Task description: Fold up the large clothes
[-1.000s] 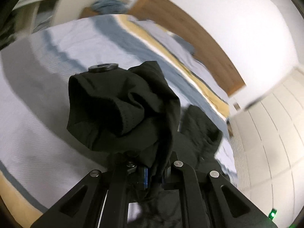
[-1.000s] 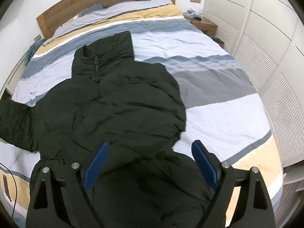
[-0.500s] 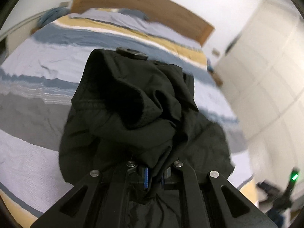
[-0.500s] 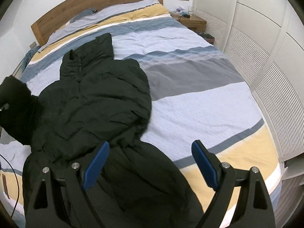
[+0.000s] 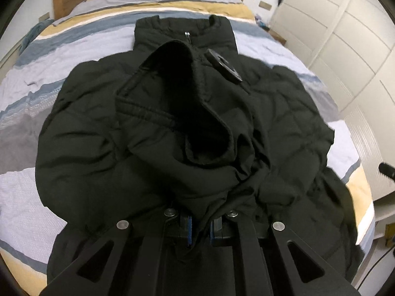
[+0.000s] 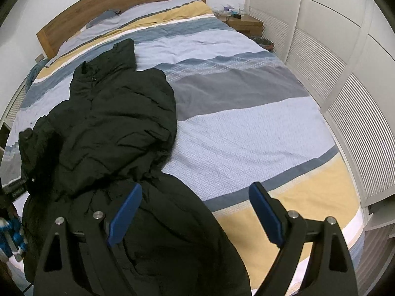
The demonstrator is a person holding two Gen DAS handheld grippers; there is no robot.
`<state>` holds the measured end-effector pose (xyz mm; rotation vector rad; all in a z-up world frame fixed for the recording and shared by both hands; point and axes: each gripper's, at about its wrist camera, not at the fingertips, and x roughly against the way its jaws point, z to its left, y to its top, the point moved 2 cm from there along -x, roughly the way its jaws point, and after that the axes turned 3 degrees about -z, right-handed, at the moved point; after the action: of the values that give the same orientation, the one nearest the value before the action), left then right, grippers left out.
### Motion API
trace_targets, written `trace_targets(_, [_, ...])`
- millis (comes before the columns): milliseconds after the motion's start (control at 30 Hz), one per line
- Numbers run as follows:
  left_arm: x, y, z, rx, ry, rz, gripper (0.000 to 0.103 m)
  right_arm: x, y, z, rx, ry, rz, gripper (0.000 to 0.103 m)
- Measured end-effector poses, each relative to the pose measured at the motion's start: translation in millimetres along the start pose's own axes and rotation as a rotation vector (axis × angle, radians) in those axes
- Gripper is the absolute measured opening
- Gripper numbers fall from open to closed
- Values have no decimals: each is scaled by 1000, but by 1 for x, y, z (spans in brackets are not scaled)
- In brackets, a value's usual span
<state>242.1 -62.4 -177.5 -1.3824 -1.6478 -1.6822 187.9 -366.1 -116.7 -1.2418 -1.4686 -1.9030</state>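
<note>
Padding makes this black jacket [image 6: 118, 113] bulky, soft and springy, so folds will puff back; grip it at seams, cuffs or the hem. It lies on the left half of the striped bed [image 6: 246, 128], collar toward the far headboard. Your left gripper [image 5: 200, 228] is clamped on the sleeve cuff [image 5: 182, 103]; your right gripper [image 6: 195, 212] hangs wide and empty over the near hem. Compared with a second ago, the sleeve has swung in from the left side and now sits over the jacket's chest.
</note>
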Motion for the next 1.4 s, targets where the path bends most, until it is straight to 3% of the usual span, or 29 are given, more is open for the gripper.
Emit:
trace_targets(100, [-1, -1, -3, -4, -17, 9, 17, -4, -2, 3, 5, 0, 6, 88])
trace_targets(233, [3, -8, -3, 24, -90, 13, 44, -6, -1, 9, 2, 13, 6, 88])
trace_targets(400, [14, -17, -13, 33, -194, 31, 49, -9, 1, 21, 0, 37, 8, 88])
trace_targets(533, [31, -29, -7, 40, -234, 33, 51, -8, 8, 45, 32, 74, -1, 88])
trace_targets(700, [51, -32, 39, 91, -158, -5, 51, -5, 19, 102, 131, 162, -9, 88])
trace_targets(933, [71, -23, 140, 181, -10, -61, 51, -5, 37, 197, 215, 271, -34, 88])
trace_targets(1100, [78, -11, 191, 182, 45, -81, 51, -15, 42, 272, 259, 319, -32, 88])
trace_targets(1267, [62, 16, 203, 154, 27, -89, 51, -24, 30, 330, 311, 341, -16, 88])
trace_targets(1400, [38, 29, 189, 127, -2, -82, 51, -51, 14, 344, 365, 322, 8, 88])
